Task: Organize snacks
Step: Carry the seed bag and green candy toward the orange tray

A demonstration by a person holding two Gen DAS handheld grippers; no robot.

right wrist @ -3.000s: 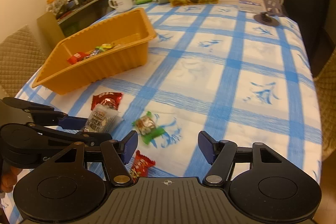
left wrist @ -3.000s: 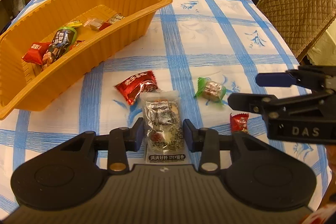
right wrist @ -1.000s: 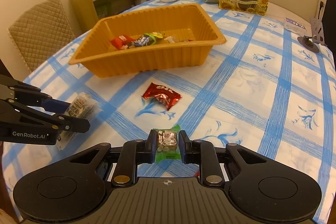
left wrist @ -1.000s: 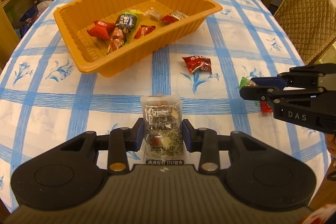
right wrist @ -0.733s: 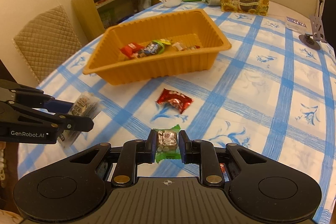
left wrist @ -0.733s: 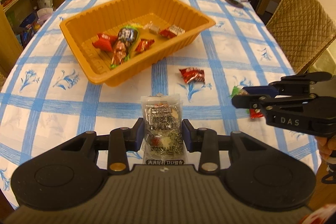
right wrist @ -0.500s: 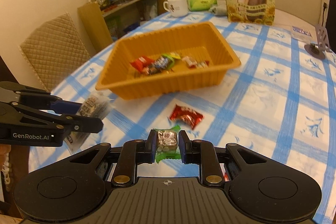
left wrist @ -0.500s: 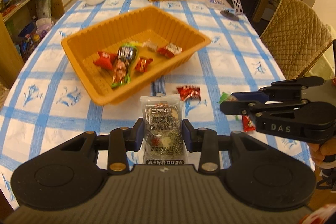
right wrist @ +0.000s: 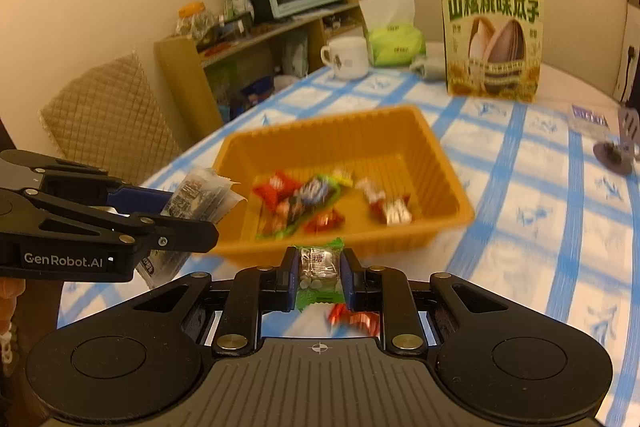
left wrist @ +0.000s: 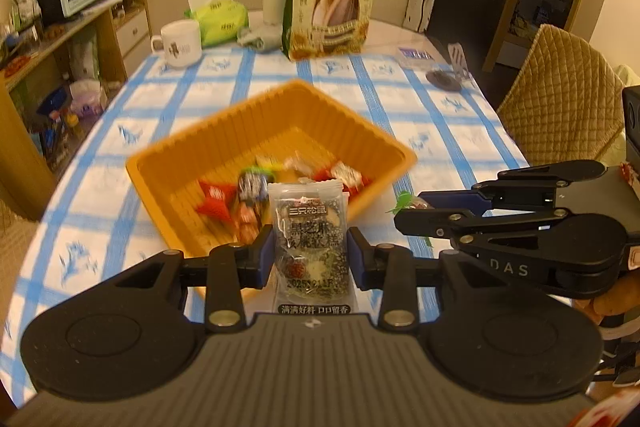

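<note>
Left tool [left wrist: 308, 255], left wrist view: clamped on clear sesame-cake packet [left wrist: 307, 227], now lifted off tabletop [left wrist: 460, 123] and carried toward orange tray [left wrist: 224, 131]; right tool [left wrist: 412, 209] alongside. Right wrist view: right tool [right wrist: 318, 277] clamped on green-wrapped candy [right wrist: 319, 267], likewise raised toward the tray [right wrist: 360, 131]; red candy [right wrist: 356, 319] left below. Both pickups done, drop into tray judged next.

I note warm, amber indoor light, moderately dim, in both views. The orange tray [left wrist: 384, 143] and the bench [left wrist: 452, 131] cloth are smeared by motion blur; my left tool [left wrist: 308, 251] and right tool [right wrist: 318, 275] read sharp. Fisheye bending and dark corners mark the edges
</note>
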